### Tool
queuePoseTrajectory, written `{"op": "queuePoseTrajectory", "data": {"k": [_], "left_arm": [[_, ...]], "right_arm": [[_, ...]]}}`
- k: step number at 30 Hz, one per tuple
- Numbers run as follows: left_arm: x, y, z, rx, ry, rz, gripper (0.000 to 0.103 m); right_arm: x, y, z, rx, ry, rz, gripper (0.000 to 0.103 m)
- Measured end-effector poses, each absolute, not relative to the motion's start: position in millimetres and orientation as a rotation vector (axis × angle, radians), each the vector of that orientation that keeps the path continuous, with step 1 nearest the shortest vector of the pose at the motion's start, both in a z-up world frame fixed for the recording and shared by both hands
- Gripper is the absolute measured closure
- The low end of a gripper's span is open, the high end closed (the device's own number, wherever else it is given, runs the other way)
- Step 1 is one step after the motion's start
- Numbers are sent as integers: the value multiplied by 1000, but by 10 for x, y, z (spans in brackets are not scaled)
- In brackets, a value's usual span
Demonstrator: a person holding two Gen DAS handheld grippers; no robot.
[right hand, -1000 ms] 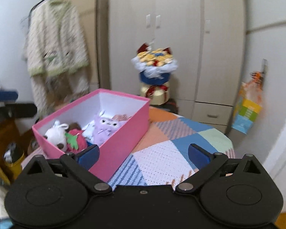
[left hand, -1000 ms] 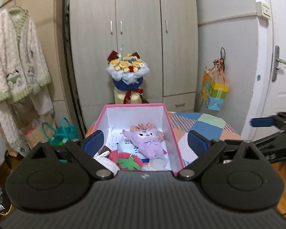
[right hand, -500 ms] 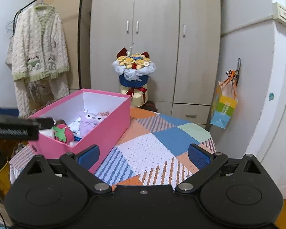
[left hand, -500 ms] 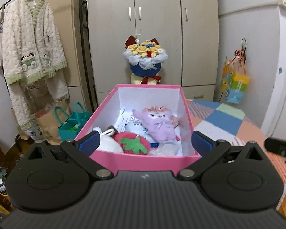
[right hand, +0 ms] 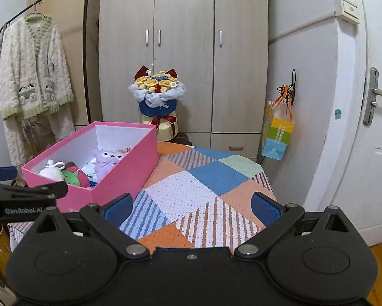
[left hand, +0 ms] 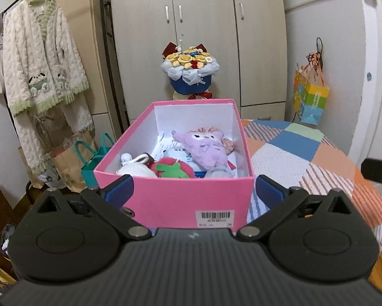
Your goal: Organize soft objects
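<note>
pink box [left hand: 175,199]: centre of the left wrist frame, lower left of the right wrist frame, standing on the patchwork surface [right hand: 206,193]. card walls, likely stiff but light; best held by a long wall near the rim, not squeezed hard.
purple plush [left hand: 206,150]: inside the box, toward its far right. soft, compressible, probably very light; take the body, not the ears.
white plush [left hand: 136,169]: near left corner of the box, with a loop [left hand: 140,158] on top. soft; the loop looks a fair hold.
strawberry plush [left hand: 171,169]: near wall, between the white plush and the purple one. squashy, light.
left gripper [left hand: 193,191]: fingers spread wide, empty, near the box's front wall.
right gripper [right hand: 191,207]: fingers spread wide, empty, over the surface at lower centre.
</note>
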State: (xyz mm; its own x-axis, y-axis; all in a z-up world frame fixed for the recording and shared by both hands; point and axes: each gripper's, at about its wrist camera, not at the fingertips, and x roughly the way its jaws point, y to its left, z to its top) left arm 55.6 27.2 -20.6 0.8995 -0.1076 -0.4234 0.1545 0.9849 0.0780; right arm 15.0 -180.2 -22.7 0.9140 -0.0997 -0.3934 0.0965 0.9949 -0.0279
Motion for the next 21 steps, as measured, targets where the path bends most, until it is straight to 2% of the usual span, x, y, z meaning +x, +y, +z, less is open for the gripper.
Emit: {"op": "queuePoseTrajectory", "data": {"k": [21], "left_arm": [[379,238,-300,130,333,-138,0]], "right_arm": [[107,-1776,-404,-15,366,-167,2]]}}
